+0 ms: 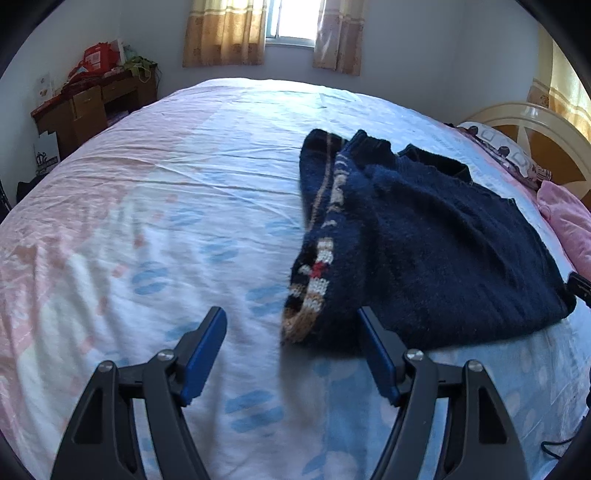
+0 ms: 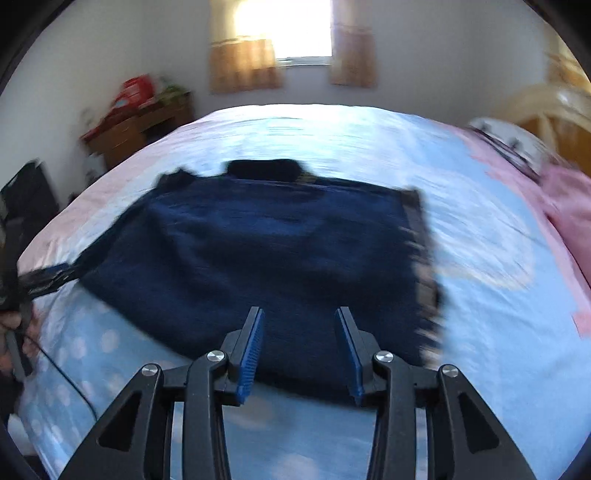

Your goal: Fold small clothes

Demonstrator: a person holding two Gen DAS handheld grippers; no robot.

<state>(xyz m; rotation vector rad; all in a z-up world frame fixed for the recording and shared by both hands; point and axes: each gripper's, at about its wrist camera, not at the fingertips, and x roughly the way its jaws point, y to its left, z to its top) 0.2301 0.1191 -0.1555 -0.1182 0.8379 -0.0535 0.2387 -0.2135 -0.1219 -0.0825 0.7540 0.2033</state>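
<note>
Both the left gripper and the right gripper stand with fingers apart and clamp nothing, poised over the near edge of the navy sweater, which lies half-folded on the bed towards its right, pillow-side edge.

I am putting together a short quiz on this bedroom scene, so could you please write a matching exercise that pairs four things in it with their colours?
Things:
1. sweater
2. sleeve trim
3. curtains
4. gripper pads

Colours:
A. tan with a pale band
B. bright blue
C. dark navy
D. cream, red and tan check

Pairs: 1-C, 2-D, 3-A, 4-B
</note>
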